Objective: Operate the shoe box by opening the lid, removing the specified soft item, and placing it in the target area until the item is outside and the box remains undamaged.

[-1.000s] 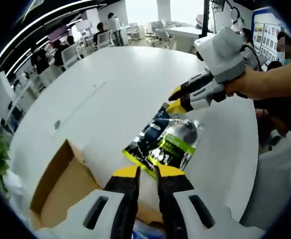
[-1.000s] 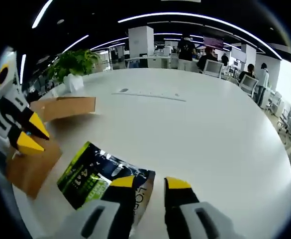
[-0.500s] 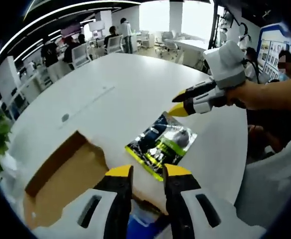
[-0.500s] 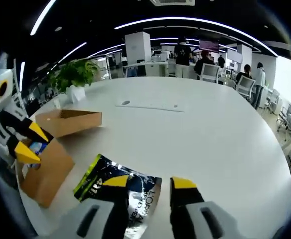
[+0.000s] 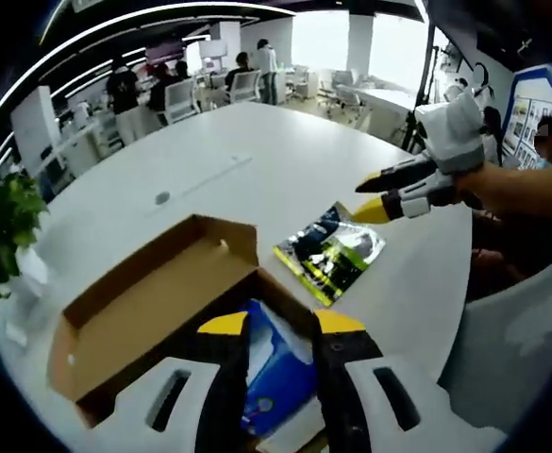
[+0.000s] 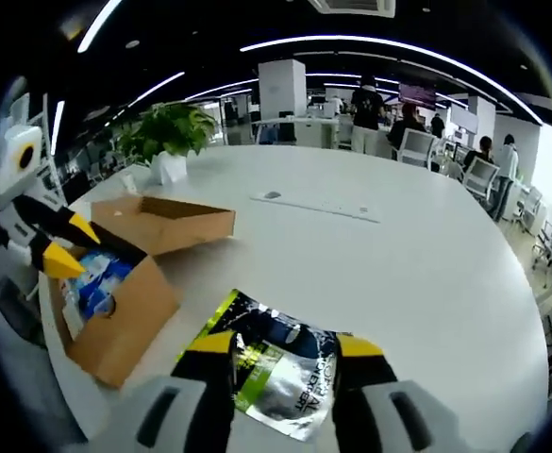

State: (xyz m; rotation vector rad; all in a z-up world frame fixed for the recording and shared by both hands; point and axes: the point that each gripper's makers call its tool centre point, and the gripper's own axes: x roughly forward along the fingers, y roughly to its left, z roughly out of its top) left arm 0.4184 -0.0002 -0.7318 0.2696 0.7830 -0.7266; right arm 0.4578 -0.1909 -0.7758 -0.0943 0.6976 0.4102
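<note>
Left gripper view looks down past the left tongs (image 5: 280, 326), their yellow-tipped jaws apart and empty, into an open cardboard shoe box (image 5: 115, 326) on a round white worktop (image 5: 285, 179). The box's lid (image 5: 176, 260) is folded back, and a blue and white packet (image 5: 276, 368) lies inside, directly under the jaw tips. Just beyond the box's far corner, flat on the worktop, rests the soft item (image 5: 330, 253), a glossy foil pouch printed in black, silver and lime green. Near its far edge hover the right tongs (image 5: 375, 196), held in a person's hand (image 5: 502, 184), jaws parted and gripping nothing.

Right gripper view has the same pouch (image 6: 276, 363) lying between and just ahead of the right tongs (image 6: 280, 342), with the shoe box (image 6: 125, 316) to one side and the left tongs (image 6: 63, 243) poised over its blue contents (image 6: 92, 283). A potted plant (image 6: 167, 137) stands at the worktop's far edge.

Judging by its creased, shiny skin, the pouch is likely light, limp and slippery; a pinch on a flat sealed edge should hold better than one on the puffed middle. It appears already out of the box, whose cardboard walls look uncrushed.
</note>
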